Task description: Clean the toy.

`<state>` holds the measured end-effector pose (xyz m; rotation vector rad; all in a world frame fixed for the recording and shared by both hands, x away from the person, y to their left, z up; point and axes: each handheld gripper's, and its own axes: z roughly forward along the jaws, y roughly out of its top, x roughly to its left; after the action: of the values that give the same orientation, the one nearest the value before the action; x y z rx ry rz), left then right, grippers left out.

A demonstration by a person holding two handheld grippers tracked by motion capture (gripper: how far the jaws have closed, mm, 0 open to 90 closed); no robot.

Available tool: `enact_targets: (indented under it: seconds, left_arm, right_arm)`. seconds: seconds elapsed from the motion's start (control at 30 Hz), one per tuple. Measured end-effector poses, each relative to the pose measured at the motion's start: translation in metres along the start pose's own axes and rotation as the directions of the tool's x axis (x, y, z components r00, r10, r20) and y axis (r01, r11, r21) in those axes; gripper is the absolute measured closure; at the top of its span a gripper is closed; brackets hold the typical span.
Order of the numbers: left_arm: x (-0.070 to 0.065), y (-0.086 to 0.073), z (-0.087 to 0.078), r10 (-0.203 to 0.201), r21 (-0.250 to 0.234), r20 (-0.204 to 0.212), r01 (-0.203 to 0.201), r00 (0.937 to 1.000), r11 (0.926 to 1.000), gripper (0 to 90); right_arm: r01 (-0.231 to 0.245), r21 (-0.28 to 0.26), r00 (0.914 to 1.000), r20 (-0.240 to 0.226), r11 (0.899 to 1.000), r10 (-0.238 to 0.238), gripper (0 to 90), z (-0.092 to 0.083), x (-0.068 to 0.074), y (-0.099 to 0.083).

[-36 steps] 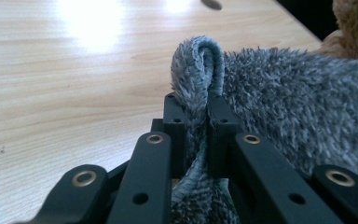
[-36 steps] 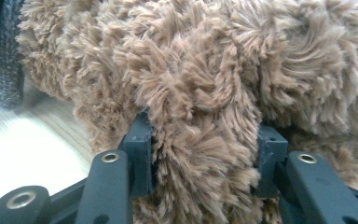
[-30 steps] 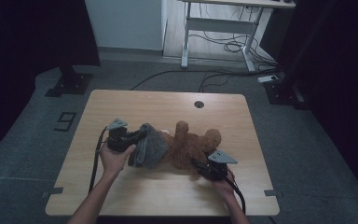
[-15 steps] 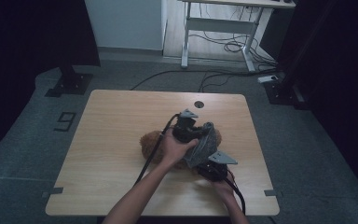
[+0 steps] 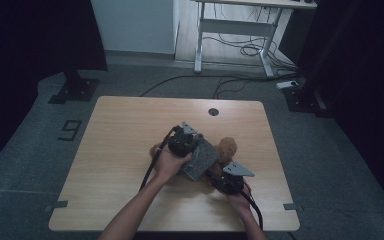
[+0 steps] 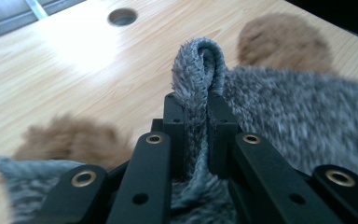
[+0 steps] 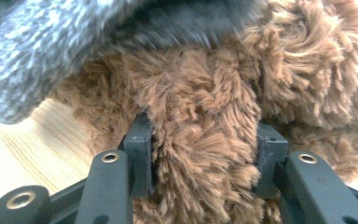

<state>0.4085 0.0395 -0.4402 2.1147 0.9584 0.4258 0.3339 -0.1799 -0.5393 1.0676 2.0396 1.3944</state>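
A brown plush toy lies on the wooden table, right of the middle. A grey fuzzy cloth is draped over its body. My left gripper comes in from the left, above the toy. In the left gripper view my left gripper is shut on a raised fold of the grey cloth, with brown plush beyond it. My right gripper sits at the toy's near side. In the right gripper view my right gripper is shut on a thick part of the plush toy, under the grey cloth.
A round cable hole sits near the table's far edge. Bare wood stretches to the left of the toy and along the front edge. Beyond the table are a white desk frame, floor cables and a dark stand.
My left gripper has carried the grey cloth from the toy's left side rightward over its body. The right gripper has kept its hold and place.
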Motion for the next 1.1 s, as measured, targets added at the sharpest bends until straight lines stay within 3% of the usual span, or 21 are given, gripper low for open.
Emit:
enact_targets:
  seconds: [0.2, 0.37, 0.5, 0.6, 0.73, 0.87, 0.9, 0.97, 1.1]
  left_arm:
    - [0.017, -0.019, -0.020, -0.044, -0.058, 0.030, 0.046, 0.9986, 0.9973, 80.7]
    - [0.018, -0.023, -0.030, -0.026, -0.077, 0.015, 0.027, 0.9995, 0.9966, 80.7]
    - [0.034, -0.024, -0.047, -0.060, -0.106, -0.014, 0.058, 0.9981, 0.9927, 80.6]
    - [0.054, -0.034, -0.059, -0.096, -0.098, -0.065, 0.090, 0.9932, 0.9912, 80.7]
    - [0.077, -0.053, -0.066, -0.142, -0.078, -0.091, 0.135, 0.9857, 0.9878, 80.6]
    - [0.095, -0.069, -0.072, -0.197, -0.080, -0.104, 0.190, 0.9748, 0.9786, 80.5]
    - [0.095, -0.070, -0.073, -0.200, -0.093, -0.092, 0.192, 0.9754, 0.9770, 80.4]
    - [0.088, -0.065, -0.073, -0.174, -0.099, -0.096, 0.164, 0.9801, 0.9815, 80.5]
    - [0.062, -0.043, -0.060, -0.101, -0.107, -0.078, 0.092, 0.9918, 0.9900, 80.6]
  right_arm:
    - [0.021, 0.000, 0.9998, 0.004, 1.000, -0.021, 52.3, 0.000, 0.002, 0.001]
    - [0.034, 0.002, 0.9994, 0.004, 0.999, -0.034, 52.2, 0.000, 0.003, 0.001]
    - [0.020, 0.003, 0.9998, -0.001, 1.000, -0.020, 52.2, 0.001, 0.000, 0.000]
    - [0.010, 0.002, 0.9999, -0.003, 1.000, -0.010, 52.1, 0.001, -0.001, 0.000]
    - [-0.010, 0.003, 0.9999, -0.013, 1.000, 0.010, 52.1, 0.001, -0.005, 0.000]
    - [-0.010, -0.002, 0.9999, -0.009, 1.000, 0.010, 52.1, 0.001, -0.005, -0.001]
    - [-0.010, -0.003, 0.9999, -0.008, 1.000, 0.010, 52.1, 0.001, -0.004, -0.001]
    - [-0.011, -0.004, 0.9999, -0.005, 1.000, 0.011, 52.1, 0.002, -0.004, -0.001]
    - [-0.013, 0.000, 0.9999, -0.001, 1.000, 0.013, 52.1, 0.001, -0.004, -0.001]
